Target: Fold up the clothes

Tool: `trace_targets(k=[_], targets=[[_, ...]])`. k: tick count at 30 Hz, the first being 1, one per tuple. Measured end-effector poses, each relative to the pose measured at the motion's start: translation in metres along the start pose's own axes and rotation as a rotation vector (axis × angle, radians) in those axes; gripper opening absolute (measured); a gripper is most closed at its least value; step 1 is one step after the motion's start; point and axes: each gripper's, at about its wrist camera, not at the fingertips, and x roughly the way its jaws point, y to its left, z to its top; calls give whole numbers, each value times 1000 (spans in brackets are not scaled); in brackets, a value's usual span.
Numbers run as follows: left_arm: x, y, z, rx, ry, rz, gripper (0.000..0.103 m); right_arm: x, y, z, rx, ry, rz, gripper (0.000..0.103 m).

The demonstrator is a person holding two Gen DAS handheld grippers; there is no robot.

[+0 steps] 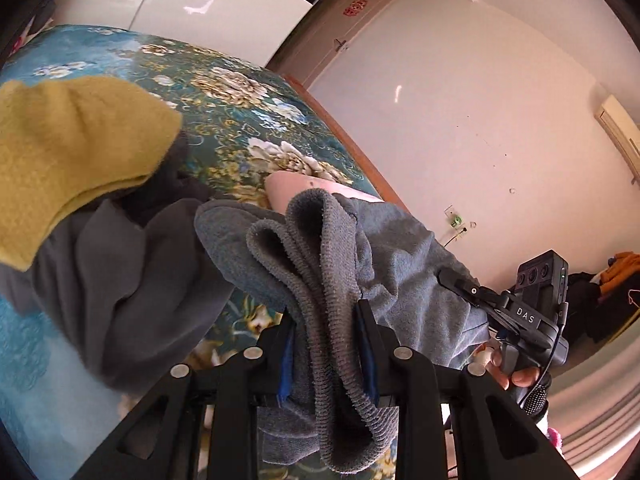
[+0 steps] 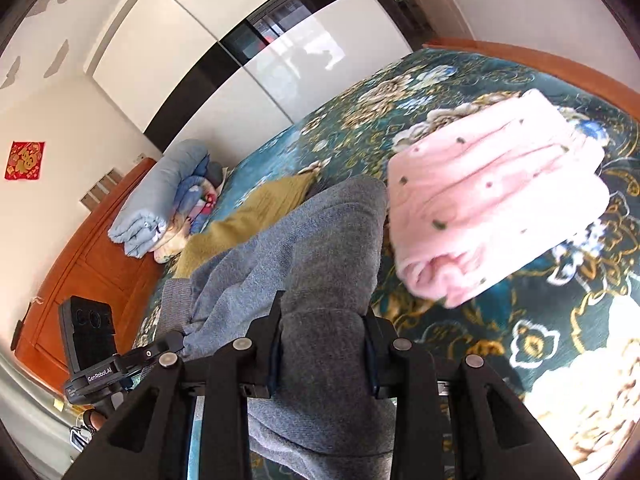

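With both grippers raised over the bed [image 2: 460, 80], each has hold of the same grey garment [image 1: 320, 248].

Left gripper [image 1: 326, 344]: fingers [image 1: 286, 360] narrowed onto the bunched ribbed hem, cloth pinched between the blue pads, loose folds spilling above and below the pinch. Right gripper [image 2: 322, 344]: fingers [image 2: 276, 344] likewise closed in on a thick fold of grey knit, fabric filling the gap.

Left view shows the right gripper at the far end of the garment [image 1: 532, 308], a hand [image 1: 516, 372] wrapped round its handle. Right view shows the left gripper low at left [image 2: 96, 360].

Garment hangs between the two, above the floral bedspread [image 1: 248, 120]. Yellow-green garment [image 1: 68, 152] sits just beside the grey one, overlapping it at left in the left view. Folded pink spotted garment [image 2: 492, 200] lies on the bedspread to the right. Blue rolled bedding [image 2: 156, 200] sits against the wooden headboard [image 2: 80, 272].
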Motion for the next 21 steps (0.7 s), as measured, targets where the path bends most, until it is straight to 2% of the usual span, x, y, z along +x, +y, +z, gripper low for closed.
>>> trace_targets(k=[7, 12, 16, 18, 21], targets=[[114, -31, 67, 39, -9, -44, 29, -2, -78, 94, -18, -116, -96, 33], [169, -27, 77, 10, -53, -81, 29, 14, -125, 139, -7, -200, -120, 33], [211, -9, 71, -34, -55, -73, 29, 35, -160, 155, 16, -231, -143, 33], [225, 1, 63, -39, -31, -54, 29, 52, -177, 153, 29, -211, -160, 33], [228, 11, 59, -39, -30, -82, 33, 71, -200, 143, 47, -175, -188, 33]])
